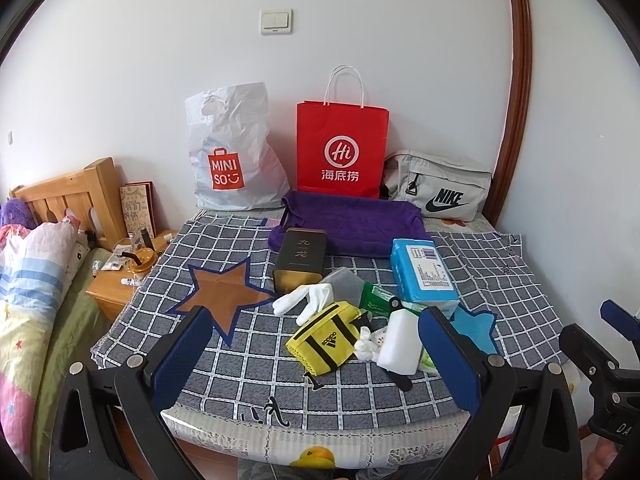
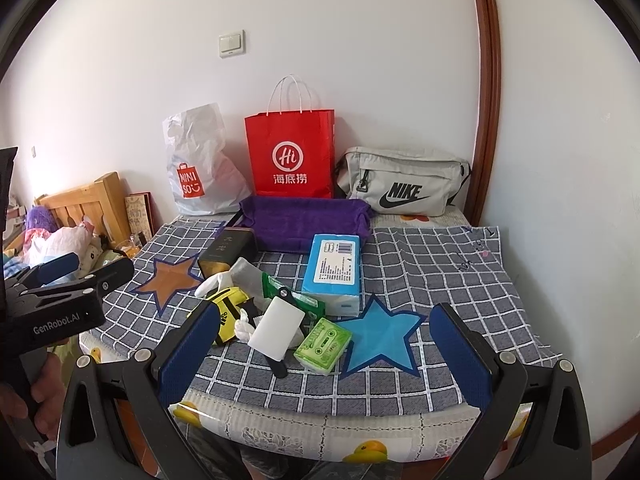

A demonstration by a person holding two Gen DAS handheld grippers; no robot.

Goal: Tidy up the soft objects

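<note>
Wall switch [image 1: 276, 21], wooden headboard [image 1: 72, 192], nightstand [image 1: 114, 290] with what may be a cup [image 1: 142, 258], brown door frame [image 2: 486, 92]

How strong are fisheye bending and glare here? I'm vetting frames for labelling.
Left wrist view: the door frame bows strongly and dark vignette fills the corners. Right wrist view: same bowing; even daylight, soft shadows, no glare on the red paper bag, logos sharp.

Readable marks, logged. White plastic bag [image 1: 232, 152]: "MINISO" on an orange panel. Red paper bag [image 1: 342, 148]: "Hi" in a circle, "海底捞" beneath. Grey waist bag [image 2: 404, 188]: "NIKE" with swoosh. Yellow pouch [image 1: 326, 336]: "adidas". Dark tin [image 1: 300, 260]: "九龙" partly legible. My left gripper [image 2: 60, 300], seen from the right wrist: "GenRobot.AI". Blue tissue pack [image 2: 334, 272]: barcode and print too small to read.
</note>
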